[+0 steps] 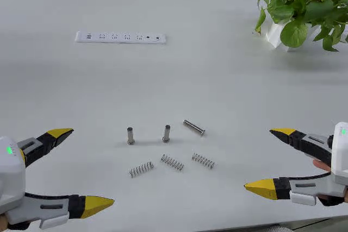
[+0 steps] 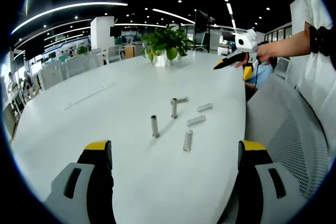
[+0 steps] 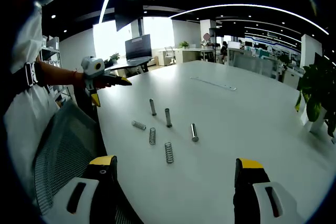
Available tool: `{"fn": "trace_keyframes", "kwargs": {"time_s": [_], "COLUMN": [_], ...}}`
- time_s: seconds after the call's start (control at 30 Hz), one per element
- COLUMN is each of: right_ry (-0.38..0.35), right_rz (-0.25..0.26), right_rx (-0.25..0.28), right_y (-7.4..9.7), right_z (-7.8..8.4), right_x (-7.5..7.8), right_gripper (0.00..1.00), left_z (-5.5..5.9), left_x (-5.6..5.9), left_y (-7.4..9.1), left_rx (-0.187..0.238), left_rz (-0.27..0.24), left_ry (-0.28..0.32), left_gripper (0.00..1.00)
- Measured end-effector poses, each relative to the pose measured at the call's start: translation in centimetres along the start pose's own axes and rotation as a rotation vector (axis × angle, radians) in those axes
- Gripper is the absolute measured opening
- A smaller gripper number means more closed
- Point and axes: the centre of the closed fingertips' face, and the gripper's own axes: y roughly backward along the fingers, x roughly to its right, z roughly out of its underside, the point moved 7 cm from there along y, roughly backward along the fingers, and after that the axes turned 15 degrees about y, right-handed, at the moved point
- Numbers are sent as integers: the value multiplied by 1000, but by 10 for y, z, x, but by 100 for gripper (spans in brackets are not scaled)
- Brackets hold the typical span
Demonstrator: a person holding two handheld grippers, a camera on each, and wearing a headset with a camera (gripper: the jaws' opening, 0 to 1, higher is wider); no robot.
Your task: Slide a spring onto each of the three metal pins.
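Note:
Two metal pins (image 1: 130, 135) (image 1: 166, 133) stand upright on the white table (image 1: 179, 80). A third pin (image 1: 194, 127) lies flat to their right. Three springs (image 1: 141, 169) (image 1: 172, 162) (image 1: 203, 160) lie in a row just in front of the pins. My left gripper (image 1: 87, 168) hovers open at the lower left, well apart from them. On the lower right my right gripper (image 1: 260, 159) is open too, with nothing between its fingers. The left gripper view has the nearest spring (image 2: 187, 140) and a standing pin (image 2: 154, 126) ahead of its jaws.
A white power strip (image 1: 120, 37) lies at the back left. At the back right corner stands a potted plant (image 1: 304, 4). The table's near edge runs just below the grippers. A mesh chair (image 3: 63, 150) sits beside the table.

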Motion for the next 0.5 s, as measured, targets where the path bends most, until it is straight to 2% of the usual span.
{"fn": "trace_keyframes", "kwargs": {"time_s": [0.3,0.5], "right_ry": [12,30], "right_rz": [-12,-25], "right_rx": [-1,-6], "right_y": [-3,-8], "right_z": [-5,-14], "right_x": [5,13], "right_gripper": [92,91], "left_z": [0,0], "left_x": [0,0], "left_y": [0,-1], "left_rx": [4,3], "left_rz": [2,4], "left_ry": [4,6], "left_gripper": [99,99]}}
